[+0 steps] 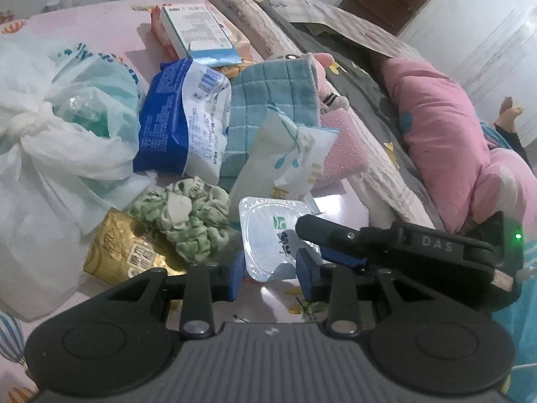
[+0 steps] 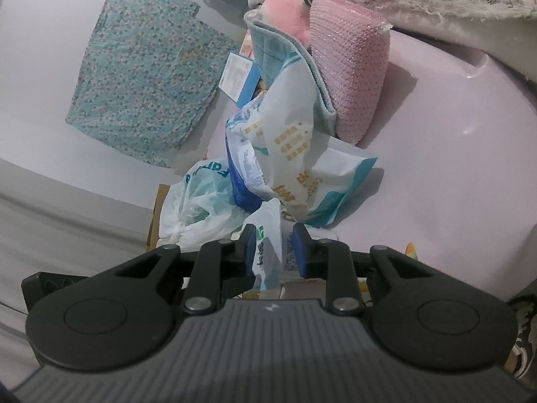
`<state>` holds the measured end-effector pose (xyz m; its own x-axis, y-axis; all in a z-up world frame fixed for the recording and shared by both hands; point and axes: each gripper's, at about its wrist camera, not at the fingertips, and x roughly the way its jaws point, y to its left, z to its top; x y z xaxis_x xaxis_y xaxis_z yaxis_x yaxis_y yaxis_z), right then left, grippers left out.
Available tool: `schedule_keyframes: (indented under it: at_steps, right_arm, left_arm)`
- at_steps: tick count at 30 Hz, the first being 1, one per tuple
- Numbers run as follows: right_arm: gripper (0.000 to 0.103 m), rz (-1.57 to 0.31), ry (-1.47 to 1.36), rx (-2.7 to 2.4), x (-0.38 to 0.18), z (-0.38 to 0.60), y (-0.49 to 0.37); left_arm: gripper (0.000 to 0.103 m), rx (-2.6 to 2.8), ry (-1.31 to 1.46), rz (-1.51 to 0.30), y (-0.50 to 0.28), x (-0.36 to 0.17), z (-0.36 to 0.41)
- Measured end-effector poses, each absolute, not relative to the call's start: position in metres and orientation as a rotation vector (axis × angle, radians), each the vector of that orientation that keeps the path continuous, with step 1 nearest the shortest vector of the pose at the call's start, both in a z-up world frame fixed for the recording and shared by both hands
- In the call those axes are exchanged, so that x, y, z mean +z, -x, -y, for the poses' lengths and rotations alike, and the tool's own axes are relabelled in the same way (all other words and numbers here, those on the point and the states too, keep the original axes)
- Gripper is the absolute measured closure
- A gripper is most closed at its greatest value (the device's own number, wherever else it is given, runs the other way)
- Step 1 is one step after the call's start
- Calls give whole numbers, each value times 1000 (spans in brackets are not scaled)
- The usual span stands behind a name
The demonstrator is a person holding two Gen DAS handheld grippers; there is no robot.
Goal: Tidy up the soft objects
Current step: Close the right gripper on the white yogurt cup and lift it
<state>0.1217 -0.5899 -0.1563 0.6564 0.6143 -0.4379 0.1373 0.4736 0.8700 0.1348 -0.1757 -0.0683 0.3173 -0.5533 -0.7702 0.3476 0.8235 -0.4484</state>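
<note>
Both tools [image 1: 270, 267] [image 2: 272, 252] clamping tissue pack [image 1: 268, 235]

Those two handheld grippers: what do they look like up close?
Both look alike. The left gripper and the right gripper each have a grey ribbed body with a small white logo, two round black discs at the sides, black linkage arms with silver pivot pins, and blue pads on black fingers. Seen from the left wrist camera, the right gripper's side reads "DAS" and shows a green light.

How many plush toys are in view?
1: a pink plush at the back of the pile, behind the blue towel, beside the pink sponge. Others may be hidden under the pile.
</note>
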Motion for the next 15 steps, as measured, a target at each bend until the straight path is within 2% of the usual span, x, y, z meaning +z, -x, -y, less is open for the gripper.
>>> schedule_keyframes:
  at_steps: [15]
  right_arm:
    - [79, -877, -1072, 375, -153, 589, -114]
  left_arm:
    - [69, -657, 293, -1170, -115, -72, 171]
